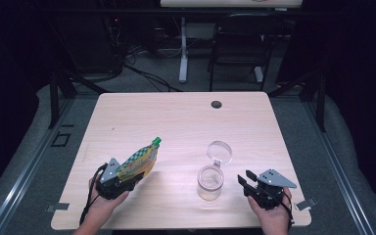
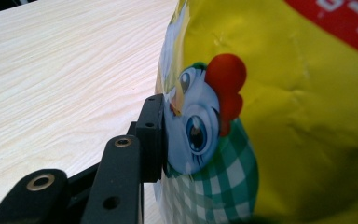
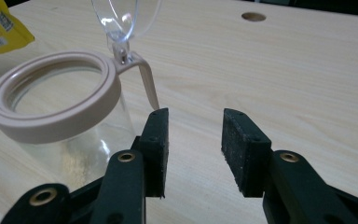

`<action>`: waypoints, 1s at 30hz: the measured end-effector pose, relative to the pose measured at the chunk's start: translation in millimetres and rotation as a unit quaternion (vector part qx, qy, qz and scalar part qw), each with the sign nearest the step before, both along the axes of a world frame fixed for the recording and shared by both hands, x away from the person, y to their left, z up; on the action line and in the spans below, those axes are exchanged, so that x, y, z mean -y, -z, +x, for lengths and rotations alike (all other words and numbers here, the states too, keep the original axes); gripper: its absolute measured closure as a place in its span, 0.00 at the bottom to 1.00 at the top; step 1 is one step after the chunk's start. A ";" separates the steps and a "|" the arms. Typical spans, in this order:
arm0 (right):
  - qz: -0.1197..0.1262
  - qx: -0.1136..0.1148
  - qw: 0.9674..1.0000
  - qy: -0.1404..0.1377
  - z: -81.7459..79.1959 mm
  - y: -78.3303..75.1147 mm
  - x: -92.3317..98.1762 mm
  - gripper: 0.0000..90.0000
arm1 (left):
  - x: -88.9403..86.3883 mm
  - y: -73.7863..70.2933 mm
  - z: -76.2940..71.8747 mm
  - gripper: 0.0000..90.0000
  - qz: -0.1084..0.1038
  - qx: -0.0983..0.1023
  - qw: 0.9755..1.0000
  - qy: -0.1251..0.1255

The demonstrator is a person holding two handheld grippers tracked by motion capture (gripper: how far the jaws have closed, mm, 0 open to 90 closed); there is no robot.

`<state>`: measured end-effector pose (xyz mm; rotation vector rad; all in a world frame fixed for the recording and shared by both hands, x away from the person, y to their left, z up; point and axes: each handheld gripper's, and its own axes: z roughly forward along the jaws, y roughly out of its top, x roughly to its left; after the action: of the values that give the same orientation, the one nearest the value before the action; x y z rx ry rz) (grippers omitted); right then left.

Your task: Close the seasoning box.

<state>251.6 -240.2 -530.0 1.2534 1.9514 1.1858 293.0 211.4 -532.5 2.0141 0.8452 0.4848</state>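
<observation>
A yellow pouch (image 1: 139, 161) with green checks and a green screw cap (image 1: 156, 141) is held tilted above the table's left front, cap pointing up and away. My left gripper (image 1: 127, 178) is shut on its lower end; in the left gripper view one black finger (image 2: 151, 135) presses the printed cartoon face on the pouch (image 2: 284, 116), and the other jaw is hidden behind it. A clear glass jar (image 1: 210, 182) with a beige rim (image 3: 60, 116) stands open, its hinged clear lid (image 1: 219, 152) swung back. My right gripper (image 1: 245, 182) stands open just right of the jar, nothing between its jaws (image 3: 193, 144).
The light wooden table (image 1: 176, 117) has a round cable hole (image 1: 217, 104) at its far edge. A dark chair (image 1: 240, 44) and a white desk leg (image 1: 183, 49) stand beyond the table. A person's hands hold both grippers at the near edge.
</observation>
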 end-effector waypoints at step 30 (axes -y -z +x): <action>-0.057 0.020 0.997 -0.043 -11.5 -16.1 -20.3 0.77 | 30.4 -4.3 -14.7 0.69 0.098 0.054 0.993 0.030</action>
<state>240.1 -219.9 -513.9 1.0900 2.0301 1.1149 278.3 181.0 -528.2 2.1632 0.6915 0.6569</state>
